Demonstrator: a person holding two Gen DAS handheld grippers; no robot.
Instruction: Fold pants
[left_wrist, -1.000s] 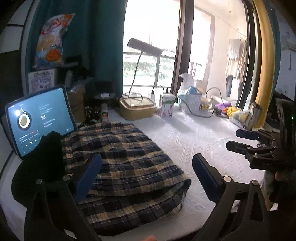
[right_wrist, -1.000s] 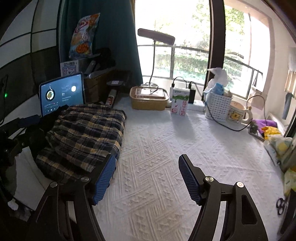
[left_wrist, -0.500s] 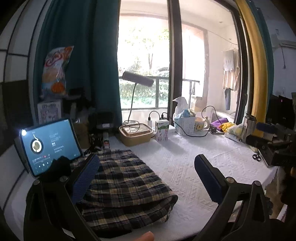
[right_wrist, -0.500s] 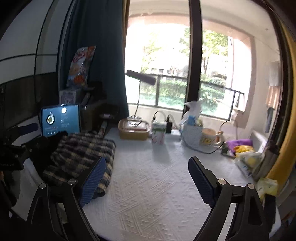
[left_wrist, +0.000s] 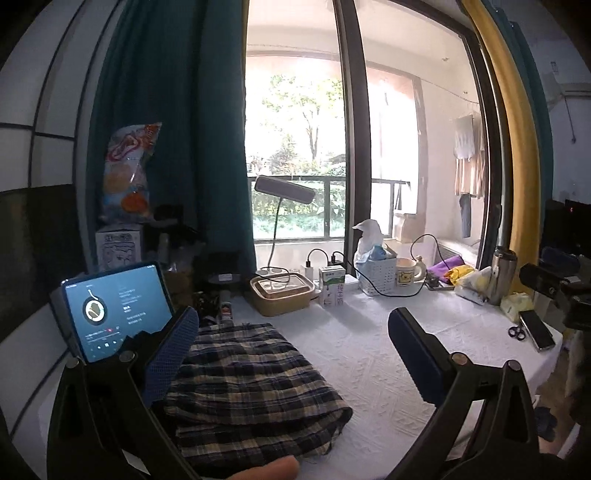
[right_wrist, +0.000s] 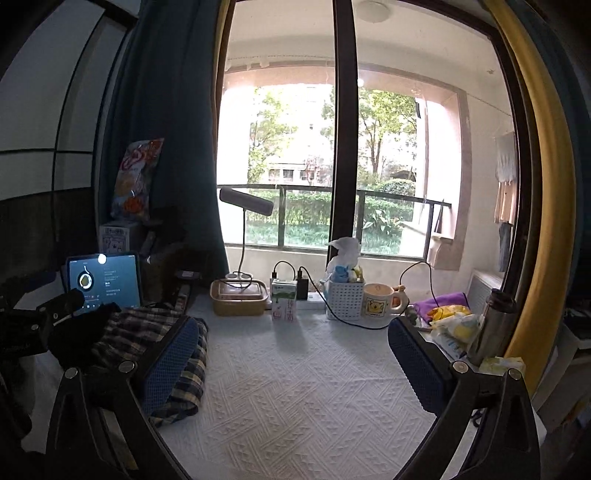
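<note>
The left gripper (left_wrist: 291, 354) hangs above the folded pants (left_wrist: 251, 384), jaws spread wide with nothing between them. The right gripper (right_wrist: 291, 363) hangs beside the pants (right_wrist: 155, 339), its jaws having just been opening, now wide and empty.

Tablet (left_wrist: 118, 310) text too small

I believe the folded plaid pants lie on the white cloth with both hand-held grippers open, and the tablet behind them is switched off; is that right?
Not quite: the tablet is on, its screen lit, as the left wrist view shows. The rest holds: the folded plaid pants lie on the white cloth, and the left hand-held gripper and right hand-held gripper are open.
</note>
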